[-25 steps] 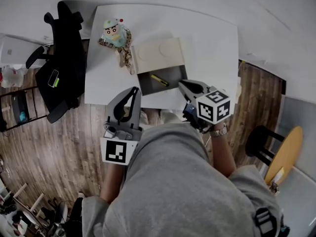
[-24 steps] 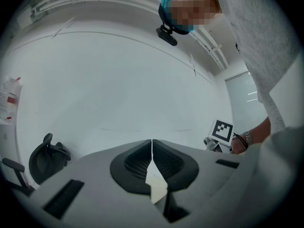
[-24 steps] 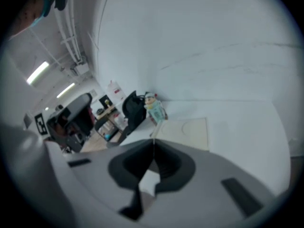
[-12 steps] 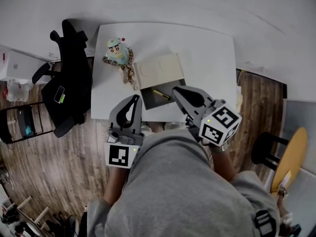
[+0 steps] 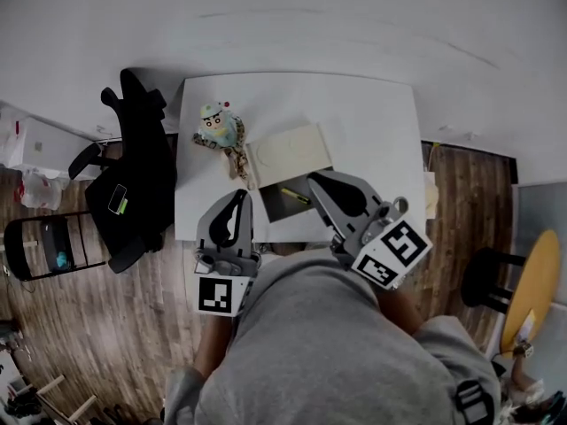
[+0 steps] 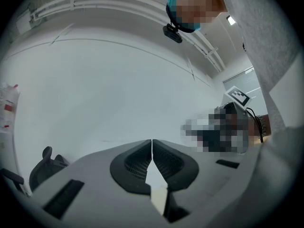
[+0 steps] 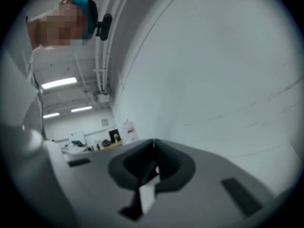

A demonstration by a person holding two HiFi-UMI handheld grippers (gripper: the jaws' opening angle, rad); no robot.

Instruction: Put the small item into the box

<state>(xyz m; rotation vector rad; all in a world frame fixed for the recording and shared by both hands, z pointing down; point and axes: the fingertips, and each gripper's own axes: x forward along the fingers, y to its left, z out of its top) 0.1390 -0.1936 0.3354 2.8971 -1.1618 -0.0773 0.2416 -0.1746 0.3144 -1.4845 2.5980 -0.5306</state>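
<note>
A small yellow item (image 5: 294, 196) lies inside the dark open box (image 5: 276, 205) on the white table (image 5: 372, 131). The box's cream lid (image 5: 288, 149) is folded back behind it. My left gripper (image 5: 240, 194) is shut and empty, held at the table's near edge, left of the box. My right gripper (image 5: 313, 179) is also shut and empty, its tip over the box's right near corner. In the left gripper view the shut left gripper (image 6: 152, 142) points up at a white wall. The right gripper view likewise shows the right gripper (image 7: 153, 142) shut against a wall.
A cartoon doll (image 5: 217, 129) with a spotted strap sits on the table, left of the lid. A black office chair (image 5: 142, 180) stands left of the table, and a dark rack (image 5: 40, 246) further left. A round wooden stool (image 5: 532, 282) is at the right.
The head view has pulled back, so the table looks smaller and farther. The right gripper has swung from beside the box to over its near right corner. The yellow item has stayed in the box.
</note>
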